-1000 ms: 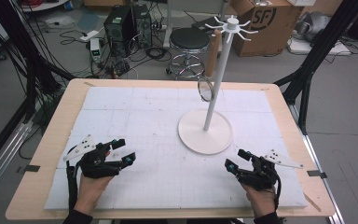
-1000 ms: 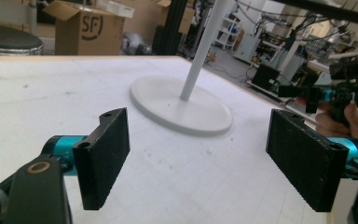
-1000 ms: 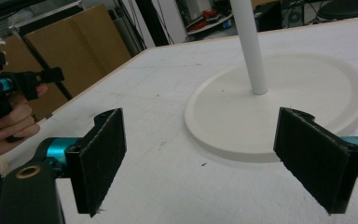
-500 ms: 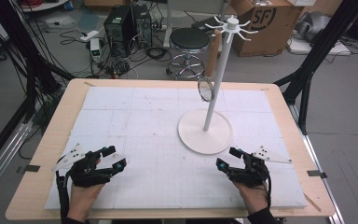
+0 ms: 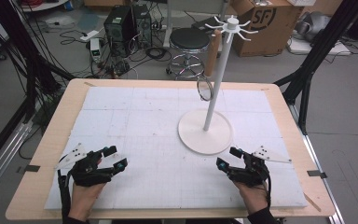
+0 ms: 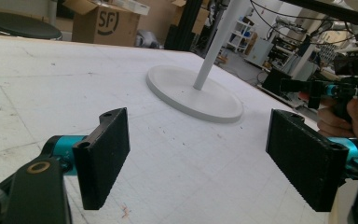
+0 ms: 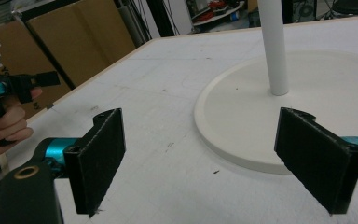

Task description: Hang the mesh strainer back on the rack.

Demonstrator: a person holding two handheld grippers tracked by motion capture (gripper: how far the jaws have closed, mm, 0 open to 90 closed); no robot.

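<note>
One white stand (image 5: pixel 208 126) occupies the white mat (image 5: pixel 135 121) on the wooden table (image 5: pixel 46 140), right of centre in the high view; it consists of one round base (image 5: pixel 196 137), one upright pole (image 5: pixel 216 84) and one crown of short pegs (image 5: pixel 232 24) at the top; one wooden-handled utensil (image 5: pixel 209 65) hangs from a peg beside the pole, ending in one round wire ring (image 5: pixel 204 88) above the base. Two hand-held grippers are present, one per hand, both low over the near part of the mat; the left gripper (image 5: pixel 115 157) sits near the front left, well apart from the stand, its jaws spread wide with nothing between them; the left gripper view confirms this, showing two black ribbed pads (image 6: pixel 103 156) separated by bare mat, with the base ahead and the other hand at the right edge. The right gripper (image 5: pixel 228 157) sits just in front of the base, near its rim but not touching it; its jaws are likewise held apart and empty; in the right gripper view the base rim (image 7: pixel 214 135) lies between the two pads, farther off, and the pole (image 7: pixel 274 46) rises from it. Beyond the table stand one black round stool (image 5: pixel 189 39), one cardboard box (image 5: pixel 261 23) and one black computer case (image 5: pixel 121 23) on the floor amid cables.
</note>
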